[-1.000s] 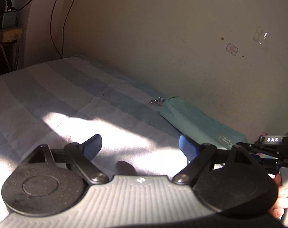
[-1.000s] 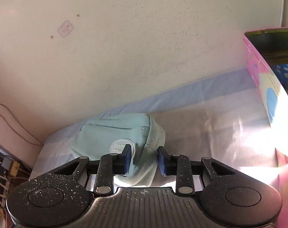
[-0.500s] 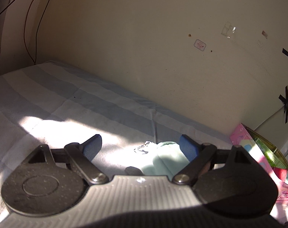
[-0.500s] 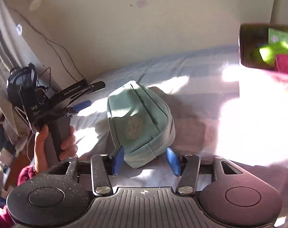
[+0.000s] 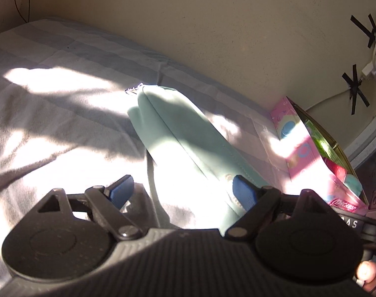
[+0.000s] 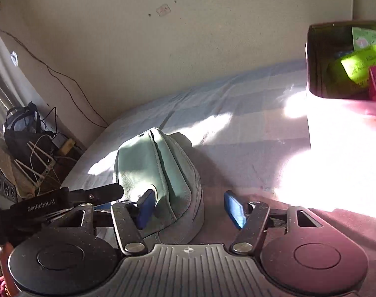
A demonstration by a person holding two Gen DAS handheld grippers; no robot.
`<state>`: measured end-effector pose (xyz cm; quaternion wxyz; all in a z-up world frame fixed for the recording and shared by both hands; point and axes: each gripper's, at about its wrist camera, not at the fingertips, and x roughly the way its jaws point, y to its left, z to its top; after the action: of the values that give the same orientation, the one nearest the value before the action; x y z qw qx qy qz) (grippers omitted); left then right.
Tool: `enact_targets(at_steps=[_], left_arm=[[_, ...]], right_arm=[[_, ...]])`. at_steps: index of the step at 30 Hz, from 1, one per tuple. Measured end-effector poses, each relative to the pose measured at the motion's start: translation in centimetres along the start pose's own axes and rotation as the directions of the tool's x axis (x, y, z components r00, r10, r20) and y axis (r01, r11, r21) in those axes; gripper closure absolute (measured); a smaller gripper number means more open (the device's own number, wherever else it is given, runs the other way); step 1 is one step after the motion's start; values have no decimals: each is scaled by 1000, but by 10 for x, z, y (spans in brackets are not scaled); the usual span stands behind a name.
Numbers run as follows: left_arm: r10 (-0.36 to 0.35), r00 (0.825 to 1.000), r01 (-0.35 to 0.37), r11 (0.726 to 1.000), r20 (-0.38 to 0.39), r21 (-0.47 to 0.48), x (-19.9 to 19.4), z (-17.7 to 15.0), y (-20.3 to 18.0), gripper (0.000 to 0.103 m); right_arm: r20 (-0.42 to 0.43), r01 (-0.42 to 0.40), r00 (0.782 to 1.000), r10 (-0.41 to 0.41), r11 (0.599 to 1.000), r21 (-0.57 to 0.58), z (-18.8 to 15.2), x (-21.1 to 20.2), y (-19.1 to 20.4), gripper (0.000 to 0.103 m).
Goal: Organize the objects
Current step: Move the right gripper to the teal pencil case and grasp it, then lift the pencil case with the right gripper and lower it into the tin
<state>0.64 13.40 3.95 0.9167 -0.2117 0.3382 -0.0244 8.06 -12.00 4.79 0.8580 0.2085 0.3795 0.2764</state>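
Right hand-held gripper (image 6: 190, 208): jaws apart and just been closing, straddling the near end of the mint-green pouch (image 6: 160, 173); left pad touches the fabric, right pad stands clear, so no grip. Left hand-held gripper (image 5: 181, 193): jaws wide, just been narrowing slightly, pouch end between them, not clamped. Pouch lies flat on striped bed (image 5: 51, 94). Pink box (image 5: 309, 153) just beyond, against wall.

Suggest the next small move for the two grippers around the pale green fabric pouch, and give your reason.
Probably close the right gripper on the near end of the pale green fabric pouch. Its jaws have just been closing, yet the right blue pad stands apart from the cloth, so nothing is gripped. The left gripper is open beside it, and the pink cardboard box stands open nearby.
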Motion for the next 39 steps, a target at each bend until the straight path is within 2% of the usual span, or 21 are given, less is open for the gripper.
enact_targets(at_steps=[1, 3, 5, 8, 11, 14, 17, 20, 23, 27, 31, 33, 35, 37, 39], left_arm=[[16, 1000, -17, 999, 13, 33, 2, -4, -5, 27], [22, 999, -24, 997, 36, 72, 3, -10, -9, 38], [-25, 999, 24, 999, 29, 49, -1, -6, -8, 51], [-55, 996, 50, 996, 63, 79, -13, 4, -24, 54], [-119, 988, 104, 984, 97, 144, -19, 18, -54, 54], [-207, 971, 177, 959, 119, 223, -17, 35, -96, 54], [-295, 947, 244, 916, 123, 317, -3, 46, -143, 54], [-362, 929, 311, 875, 75, 370, 26, 56, -190, 53], [-394, 919, 359, 845, 6, 397, 56, 62, -225, 53], [-377, 924, 366, 828, -61, 425, 97, 61, -255, 53], [-303, 950, 305, 839, -79, 450, 133, 60, -269, 51], [-226, 971, 235, 856, -76, 461, 146, 60, -273, 47], [-174, 983, 178, 857, -53, 484, 145, 58, -276, 43], [-153, 988, 133, 846, -4, 517, 132, 55, -276, 42], [-133, 991, 94, 827, 31, 554, 119, 51, -279, 40]], right_arm=[[1, -37, 999, 37, 999, 25, -2, 2, -2, 71], [-7, -58, 998, 58, 997, 42, -11, -5, 2, 74], [-1, -53, 999, 53, 998, 26, -18, -11, 10, 77], [52, -69, 996, 68, 998, 7, -25, -32, 21, 79], [166, -38, 985, 44, 999, -38, -22, -60, 32, 80], [299, 38, 954, -18, 997, -61, -13, -98, 34, 80], [415, 123, 906, -89, 991, -55, -4, -133, 26, 80], [490, 201, 853, -177, 980, 4, 4, -158, 9, 80], [516, 243, 821, -246, 967, 75, 12, -168, -14, 80], [511, 292, 795, -327, 945, 150, 27, -161, -50, 80], [477, 309, 799, -366, 931, 195, 47, -139, -73, 77], [454, 303, 814, -363, 931, 202, 56, -127, -83, 67], [462, 291, 813, -354, 935, 205, 59, -125, -84, 56], [492, 285, 796, -351, 936, 206, 57, -131, -79, 57], [524, 307, 762, -379, 925, 223, 51, -141, -73, 57]])
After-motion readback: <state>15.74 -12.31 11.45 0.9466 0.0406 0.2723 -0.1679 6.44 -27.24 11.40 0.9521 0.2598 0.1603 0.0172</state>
